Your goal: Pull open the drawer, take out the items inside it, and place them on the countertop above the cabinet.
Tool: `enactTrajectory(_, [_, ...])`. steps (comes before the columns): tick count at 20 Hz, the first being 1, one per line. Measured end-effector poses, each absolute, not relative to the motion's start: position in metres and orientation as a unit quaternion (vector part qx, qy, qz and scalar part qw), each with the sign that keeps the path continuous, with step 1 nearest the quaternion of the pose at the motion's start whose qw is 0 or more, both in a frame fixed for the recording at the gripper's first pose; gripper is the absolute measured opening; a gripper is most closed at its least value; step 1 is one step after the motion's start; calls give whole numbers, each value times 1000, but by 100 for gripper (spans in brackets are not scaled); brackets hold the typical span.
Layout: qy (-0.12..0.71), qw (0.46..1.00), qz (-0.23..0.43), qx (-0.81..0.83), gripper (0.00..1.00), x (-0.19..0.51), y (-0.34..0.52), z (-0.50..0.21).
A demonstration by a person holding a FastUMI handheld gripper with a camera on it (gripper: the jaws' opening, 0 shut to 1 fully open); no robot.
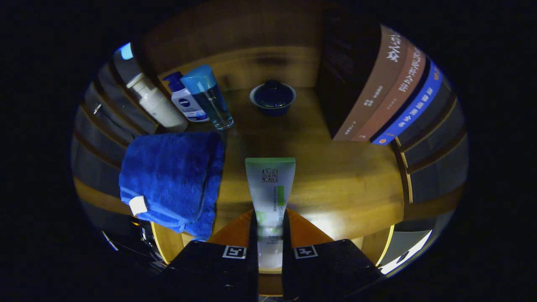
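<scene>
Gripper (270, 247) pinches a tube (270, 188), both fingers pressed on its lower end; that end is partly hidden between them. Tube sticks out ahead over the wooden countertop (348, 184). Blue towel (172, 180) just left, bottles (184, 100) beyond it, dark bowl (272, 98) far ahead, books (390, 92) to the right, dim.

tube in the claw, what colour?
Translucent white tube with green end and markings, gripper view; the claw grips it.

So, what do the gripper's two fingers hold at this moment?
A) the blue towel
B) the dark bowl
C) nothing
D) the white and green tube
D: the gripper has both fingers pressed on the lower end of the white and green tube, which points forward over the wooden countertop.
</scene>
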State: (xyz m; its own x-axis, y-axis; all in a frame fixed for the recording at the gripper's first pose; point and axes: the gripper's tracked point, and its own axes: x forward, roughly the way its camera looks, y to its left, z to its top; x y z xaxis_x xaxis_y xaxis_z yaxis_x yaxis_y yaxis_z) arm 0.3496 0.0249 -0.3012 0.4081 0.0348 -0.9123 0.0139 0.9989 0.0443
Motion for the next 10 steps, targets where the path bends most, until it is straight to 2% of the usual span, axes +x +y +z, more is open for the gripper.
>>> enactTrajectory(3, [555,831,-2,20,30,358,25,-312])
enactTrajectory(6, [559,829,-5,27,38,358,27,-316])
enactTrajectory(10, [530,848,2,14,69,351,21,-295])
